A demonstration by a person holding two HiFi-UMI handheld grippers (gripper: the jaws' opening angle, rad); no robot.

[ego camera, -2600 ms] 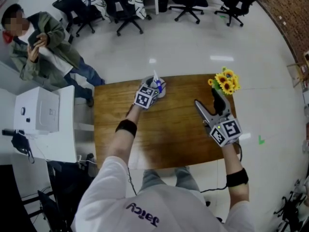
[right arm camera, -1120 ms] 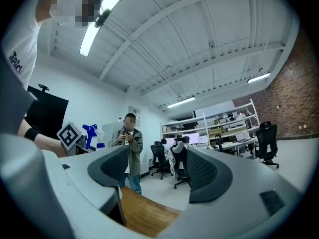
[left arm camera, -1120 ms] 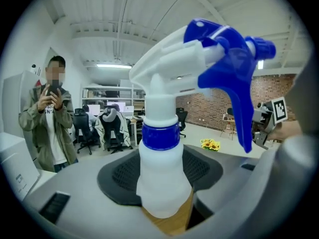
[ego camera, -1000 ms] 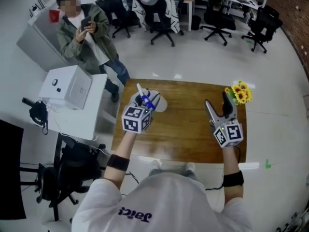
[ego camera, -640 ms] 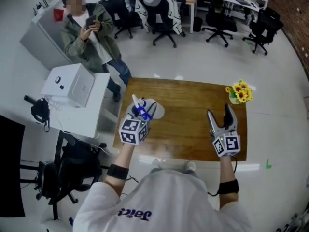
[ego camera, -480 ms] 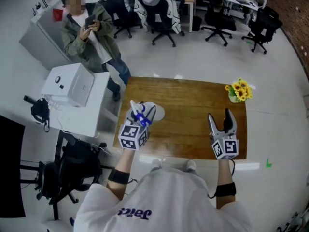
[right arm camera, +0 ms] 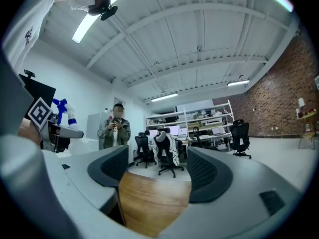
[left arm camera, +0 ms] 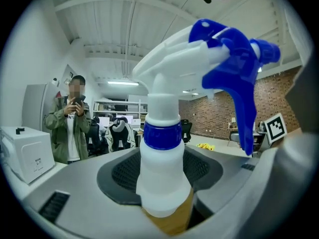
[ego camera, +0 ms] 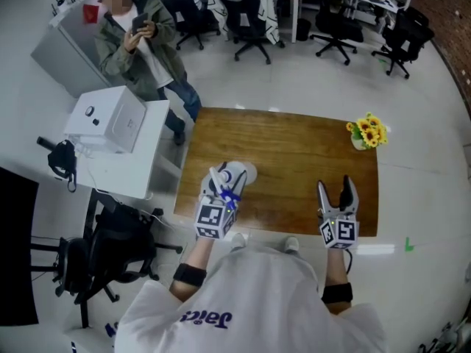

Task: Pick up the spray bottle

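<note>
A rectangular brown wooden table (ego camera: pixel 287 153) is standing in the middle of a pale shiny floor, and the person with the grippers is leaning in at its near edge. Just off the table's left end a boxy white machine (ego camera: pixel 110 120) is sitting on a white stand. Behind that, another person in a green jacket (ego camera: pixel 140 39) is standing and holding a phone up in both hands. Black swivel office chairs (ego camera: pixel 254 20) are crowding the desks along the far wall.

The left gripper (ego camera: pixel 229 181) is hanging over the near-left part of the table, its jaws pressing in on the white plastic spray bottle with the blue trigger and blue collar (left arm camera: pixel 164 148). The pads are clamping the white body just below the collar. The bottle is standing upright between them, nozzle pointing to the right in the left gripper view. Its base is hidden, so I cannot tell whether it is touching the wood.

The right gripper (ego camera: pixel 335 191) is hovering over the near-right edge of the table, well apart from the bottle — jaws spread wide, with only bare wood showing between them.

A small bunch of yellow flowers (ego camera: pixel 368 132) is sitting at the far-right corner.
</note>
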